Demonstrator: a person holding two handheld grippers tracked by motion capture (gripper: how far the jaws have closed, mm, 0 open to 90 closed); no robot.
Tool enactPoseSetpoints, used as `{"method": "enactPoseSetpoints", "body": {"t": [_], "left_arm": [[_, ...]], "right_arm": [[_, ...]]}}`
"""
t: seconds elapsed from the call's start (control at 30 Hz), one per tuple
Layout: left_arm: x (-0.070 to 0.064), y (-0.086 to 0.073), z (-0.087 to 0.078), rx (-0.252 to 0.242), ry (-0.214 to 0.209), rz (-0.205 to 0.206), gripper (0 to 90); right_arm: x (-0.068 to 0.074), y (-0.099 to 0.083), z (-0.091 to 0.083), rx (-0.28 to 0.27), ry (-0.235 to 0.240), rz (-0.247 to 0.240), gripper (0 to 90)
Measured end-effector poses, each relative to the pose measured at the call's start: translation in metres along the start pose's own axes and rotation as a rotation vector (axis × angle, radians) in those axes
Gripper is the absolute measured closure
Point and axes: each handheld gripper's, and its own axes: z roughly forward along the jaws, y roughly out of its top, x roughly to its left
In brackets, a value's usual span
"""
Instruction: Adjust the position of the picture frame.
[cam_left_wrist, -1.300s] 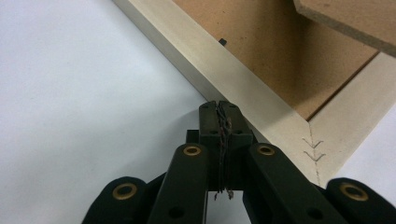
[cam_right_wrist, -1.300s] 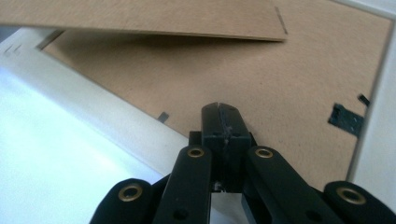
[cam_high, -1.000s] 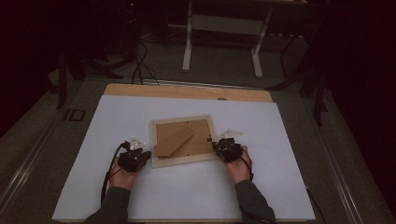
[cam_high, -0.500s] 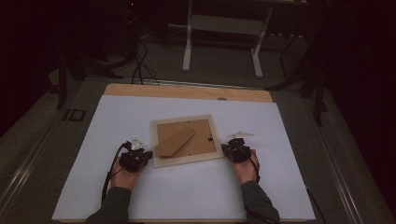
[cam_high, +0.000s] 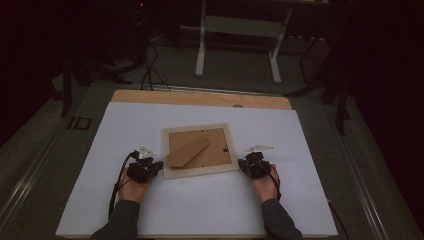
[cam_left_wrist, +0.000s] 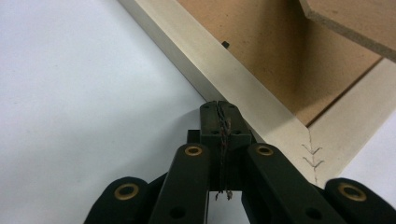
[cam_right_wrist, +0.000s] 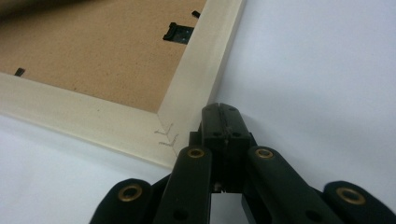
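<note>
A pale wooden picture frame (cam_high: 200, 151) lies face down mid-table, brown backing and its stand up. The left gripper (cam_left_wrist: 219, 109) and right gripper (cam_right_wrist: 222, 112) each have their 2 jaws pressed together, empty, tips against the frame's near corners.

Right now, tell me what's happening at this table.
A person holds a gripper in each hand beside a wooden picture frame lying face down on the white table. The left gripper and right gripper are both shut, tips at the frame's near corners, gripping nothing. The frame's stand flap is raised.
</note>
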Motion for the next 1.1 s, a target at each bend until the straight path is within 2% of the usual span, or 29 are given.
{"method": "enactPoseSetpoints", "body": {"t": [0.2, 0.37, 0.57, 0.77, 1.0, 1.1], "left_arm": [[0.001, 0.0, 0.0, -0.004, 0.026, -0.006, 90.0], [0.001, 0.0, 0.0, -0.003, 0.026, -0.006, 90.0], [0.0, 0.001, 0.0, 0.003, 0.039, 0.026, 90.0], [0.0, 0.004, 0.003, 0.0, 0.059, 0.032, 90.0], [0.005, 0.007, 0.008, -0.018, 0.058, -0.006, 90.0], [0.006, 0.007, 0.008, -0.018, 0.055, -0.015, 90.0]], "right_arm": [[0.008, -0.005, -0.005, 0.011, 0.013, -0.022, 90.0], [0.01, -0.01, -0.01, 0.013, 0.018, -0.037, 90.0], [0.008, -0.014, -0.012, 0.01, 0.05, -0.029, 90.0], [0.003, -0.004, -0.003, 0.003, 0.044, 0.003, 90.0], [-0.007, 0.008, 0.009, -0.003, 0.065, 0.072, 90.0], [-0.003, 0.006, 0.008, 0.001, 0.056, 0.054, 90.0]]}}
